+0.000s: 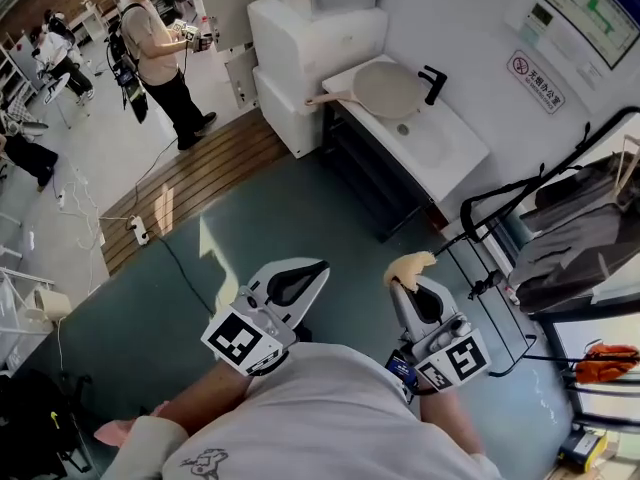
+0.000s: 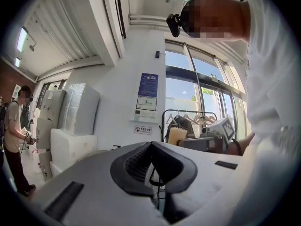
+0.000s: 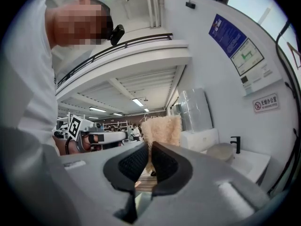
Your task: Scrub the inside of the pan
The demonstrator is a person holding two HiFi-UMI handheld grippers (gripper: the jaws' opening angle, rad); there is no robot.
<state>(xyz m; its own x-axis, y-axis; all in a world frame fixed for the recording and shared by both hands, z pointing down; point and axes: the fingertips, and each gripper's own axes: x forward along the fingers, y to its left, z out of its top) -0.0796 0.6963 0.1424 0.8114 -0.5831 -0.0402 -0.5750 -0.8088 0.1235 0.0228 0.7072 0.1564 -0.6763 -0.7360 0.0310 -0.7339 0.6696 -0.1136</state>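
A pale round pan (image 1: 385, 88) with a wooden handle lies on the white sink (image 1: 445, 153) at the far wall, beside a black faucet (image 1: 432, 83). It also shows small in the right gripper view as the pan (image 3: 220, 152). Both grippers are held level at my waist, well short of the sink. My right gripper (image 1: 405, 280) is shut on a fluffy yellowish sponge (image 1: 411, 266), which stands up past the jaws as the sponge (image 3: 162, 130) above the right gripper (image 3: 150, 147). My left gripper (image 1: 312, 268) is shut with nothing in it; its jaws meet in the left gripper (image 2: 151, 145).
A black clothes rack (image 1: 520, 193) with a dark garment (image 1: 580, 233) stands right of the sink. White cabinets (image 1: 300, 58) stand to the sink's left. A person (image 1: 160, 53) stands far left on the wooden floor strip. A power strip (image 1: 137, 230) and cable lie on the floor.
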